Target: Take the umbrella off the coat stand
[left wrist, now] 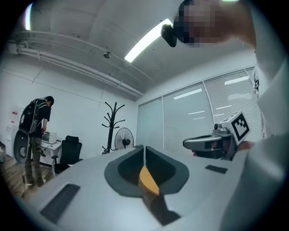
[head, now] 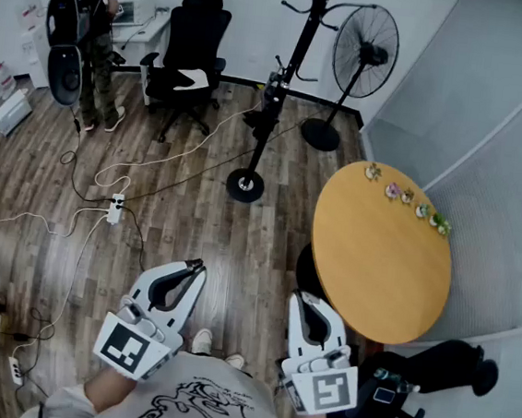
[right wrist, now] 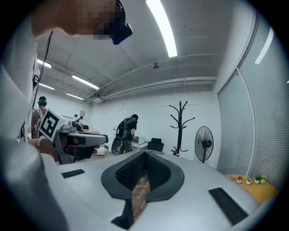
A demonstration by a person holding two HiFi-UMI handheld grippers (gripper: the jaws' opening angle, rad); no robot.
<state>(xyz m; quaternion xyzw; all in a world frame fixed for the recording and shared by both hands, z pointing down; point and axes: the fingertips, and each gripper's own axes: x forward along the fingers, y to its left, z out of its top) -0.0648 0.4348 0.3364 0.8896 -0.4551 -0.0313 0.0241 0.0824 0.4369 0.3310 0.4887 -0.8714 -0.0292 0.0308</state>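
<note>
The black coat stand [head: 283, 85] rises from a round base [head: 245, 185] on the wood floor, a few steps ahead of me. A dark folded umbrella [head: 272, 98] hangs along its pole, about halfway up. My left gripper [head: 197, 265] and right gripper [head: 298, 296] are held level close to my body, far short of the stand. Both are shut with nothing between the jaws. In the left gripper view the stand [left wrist: 111, 126] lies far beyond the closed jaw tips [left wrist: 144, 147]. In the right gripper view the stand [right wrist: 180, 126] is just as far beyond the closed tips [right wrist: 145, 153].
A round wooden table [head: 381, 253] with small figures stands at my right. A pedestal fan [head: 363, 47] is beside the stand, and a black office chair [head: 192, 57] to its left. Cables and a power strip [head: 115, 207] lie on the floor. A person [head: 98, 38] stands at the far left.
</note>
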